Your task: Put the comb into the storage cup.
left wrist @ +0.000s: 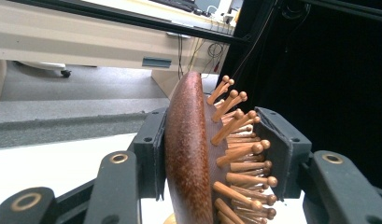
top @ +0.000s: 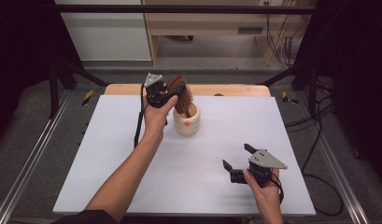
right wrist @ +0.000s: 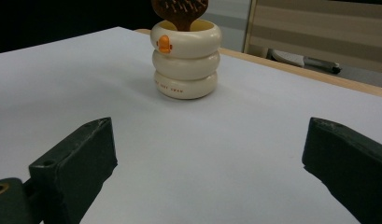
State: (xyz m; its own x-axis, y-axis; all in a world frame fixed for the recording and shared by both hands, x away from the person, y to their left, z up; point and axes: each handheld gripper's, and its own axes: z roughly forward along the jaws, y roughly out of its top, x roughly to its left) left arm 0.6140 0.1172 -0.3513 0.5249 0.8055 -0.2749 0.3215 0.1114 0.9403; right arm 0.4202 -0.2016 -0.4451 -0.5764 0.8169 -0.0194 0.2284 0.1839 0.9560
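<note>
Jaws of the left gripper (top: 172,95) clamp the wooden hairbrush (top: 180,92) above centre of the high view — its handle sits in the cream ringed cup (top: 187,120). Right gripper (top: 235,158), at lower right, hangs over the white table (top: 109,154) — jaws wide apart, nothing between.

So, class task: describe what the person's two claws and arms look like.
Both the left claw and the right claw are black, each with two blocky jaws, a grey three-cornered plate on top and a trailing black cable. The left arm shows a dark sleeve near the elbow.
</note>
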